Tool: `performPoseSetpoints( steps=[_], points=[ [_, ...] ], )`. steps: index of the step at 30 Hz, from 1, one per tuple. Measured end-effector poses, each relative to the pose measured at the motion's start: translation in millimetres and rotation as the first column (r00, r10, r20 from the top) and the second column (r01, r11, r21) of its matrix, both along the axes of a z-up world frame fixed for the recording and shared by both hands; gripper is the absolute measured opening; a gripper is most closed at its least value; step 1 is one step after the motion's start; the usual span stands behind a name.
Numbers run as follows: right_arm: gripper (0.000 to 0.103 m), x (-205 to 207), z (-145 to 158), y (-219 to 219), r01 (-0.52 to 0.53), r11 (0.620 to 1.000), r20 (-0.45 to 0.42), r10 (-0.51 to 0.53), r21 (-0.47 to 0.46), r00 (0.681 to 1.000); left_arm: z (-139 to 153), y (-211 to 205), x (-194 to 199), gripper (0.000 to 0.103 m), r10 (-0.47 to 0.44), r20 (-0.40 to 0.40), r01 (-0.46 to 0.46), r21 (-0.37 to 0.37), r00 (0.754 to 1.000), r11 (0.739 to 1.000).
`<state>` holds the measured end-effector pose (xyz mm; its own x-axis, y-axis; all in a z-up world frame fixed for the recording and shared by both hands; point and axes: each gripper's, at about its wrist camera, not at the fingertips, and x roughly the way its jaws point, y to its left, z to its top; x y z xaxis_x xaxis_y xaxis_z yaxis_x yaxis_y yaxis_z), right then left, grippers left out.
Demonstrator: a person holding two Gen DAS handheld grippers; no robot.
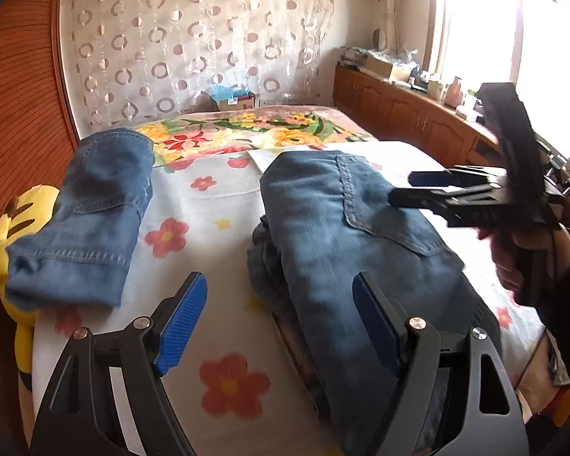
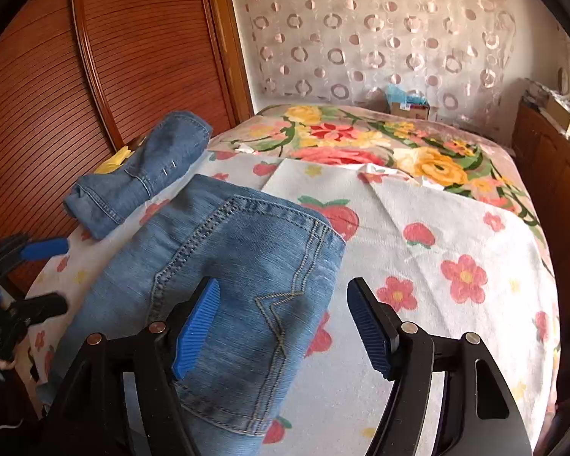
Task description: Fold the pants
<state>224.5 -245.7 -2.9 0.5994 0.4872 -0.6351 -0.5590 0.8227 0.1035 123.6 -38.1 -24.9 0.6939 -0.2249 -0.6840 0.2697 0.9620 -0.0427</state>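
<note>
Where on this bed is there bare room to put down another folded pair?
Free: the white flowered sheet right of the folded blue jeans, up to the floral blanket. The strip toward the smaller folded denim pair is tighter, with the yellow plush toy crowding that edge.

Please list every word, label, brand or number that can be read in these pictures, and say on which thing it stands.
No text can be read.
Cardboard box by the curtain: a label with marks, too small and blurred to read.
Jeans in front: only stitching, no brand tag in view.
Folded jeans to the left: no label in view.
Items on the cabinet by the window: too blurred.
</note>
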Motion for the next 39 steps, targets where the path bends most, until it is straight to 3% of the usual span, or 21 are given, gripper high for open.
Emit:
performPoseSetpoints(
  steps=[13, 21, 23, 27, 28, 31, 33, 35, 39],
  points=[
    [0.074, 24.7, -11.5, 14.7, -0.051, 0.998, -0.089, 0.054, 0.026, 0.995, -29.3, -12.1, 59.7, 0.08, -0.024, -0.099, 0.025, 0.015, 0.995, 1.0],
    [0.074, 37.2, -20.9, 23.9, -0.057, 0.996, -0.136, 0.067, 0.074, 0.988, -50.5, -0.7, 63.1, 0.079, -0.06, -0.139, 0.049, -0.083, 0.988, 0.995],
    [0.074, 39.7, -22.9, 25.9, -0.062, 0.995, -0.145, 0.074, 0.084, 0.987, -52.1, 1.1, 63.0, 0.061, -0.093, -0.15, 0.073, -0.134, 0.984, 0.988],
    [0.074, 51.4, -27.1, 24.4, -0.054, 0.99, -0.2, 0.08, 0.133, 0.977, -50.3, -1.6, 59.4, 0.048, -0.127, -0.152, 0.1, -0.173, 0.98, 0.98],
    [0.073, 51.9, -27.6, 24.3, -0.054, 0.989, -0.199, 0.081, 0.135, 0.977, -49.4, -2.3, 58.6, 0.045, -0.131, -0.151, 0.104, -0.176, 0.98, 0.979],
    [0.054, 50.7, -25.7, 25.9, -0.083, 0.986, -0.203, 0.113, 0.148, 0.973, -46.2, -4.6, 55.2, 0.032, -0.152, -0.144, 0.125, -0.181, 0.978, 0.976],
    [0.047, 49.3, -23.4, 28.8, -0.092, 0.987, -0.203, 0.118, 0.13, 0.972, -41.9, -6.6, 52.0, 0.026, -0.158, -0.134, 0.133, -0.18, 0.978, 0.975],
    [0.03, 46.9, -15.7, 28.5, -0.095, 0.988, -0.18, 0.116, 0.123, 0.977, -34.3, -6.1, 49.5, 0.019, -0.162, -0.114, 0.138, -0.19, 0.98, 0.972],
    [0.022, 27.6, 19.3, 36.6, -0.127, 0.986, -0.076, 0.135, 0.104, 0.988, -8.6, 3.0, 34.9, 0.014, -0.157, -0.051, 0.142, -0.226, 0.986, 0.964]
  ],
)
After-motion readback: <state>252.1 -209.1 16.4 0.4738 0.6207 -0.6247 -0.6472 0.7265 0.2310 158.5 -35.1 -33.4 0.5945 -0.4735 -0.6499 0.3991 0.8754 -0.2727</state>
